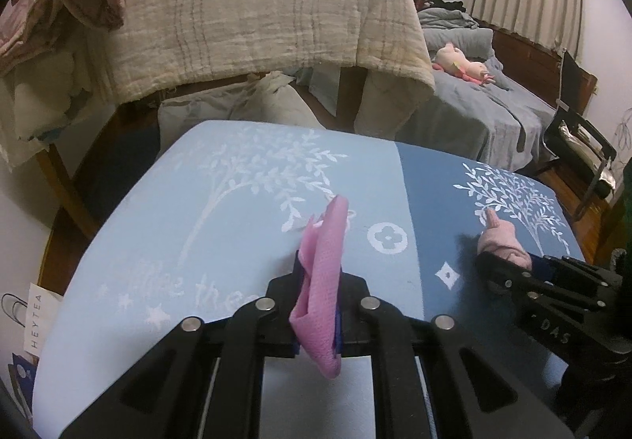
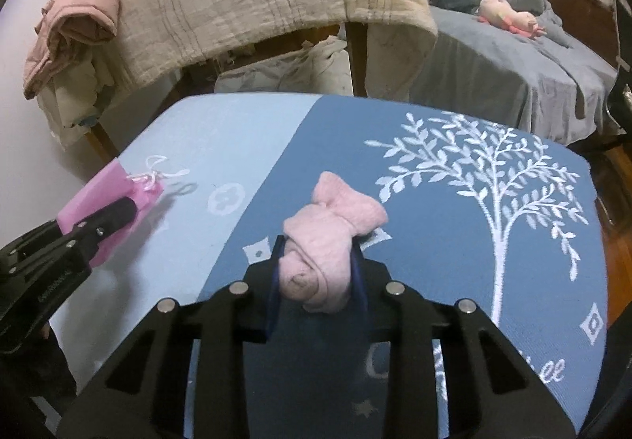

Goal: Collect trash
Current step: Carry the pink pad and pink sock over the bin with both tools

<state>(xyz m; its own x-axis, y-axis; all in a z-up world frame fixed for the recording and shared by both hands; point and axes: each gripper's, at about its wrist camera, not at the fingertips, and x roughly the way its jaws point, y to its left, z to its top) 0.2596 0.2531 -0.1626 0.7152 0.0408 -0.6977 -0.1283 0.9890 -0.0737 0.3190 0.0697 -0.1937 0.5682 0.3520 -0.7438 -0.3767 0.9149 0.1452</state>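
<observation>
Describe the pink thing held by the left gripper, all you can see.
The pink mesh pouch looks like a small sheer fabric gift bag with a fine woven texture, flattened and creased. A thin white drawstring is tied in a bow at its far end. The left gripper is shut on it, holding it edge-up between its fingers, above the light blue half of the tree-print cloth. Whether it touches the cloth is unclear. Contents are not visible.

The white lettering woven into the two-tone blue tablecloth is partly covered by the black left gripper, while the white HEYTEA paper bag is cropped at the frame's edge.
</observation>
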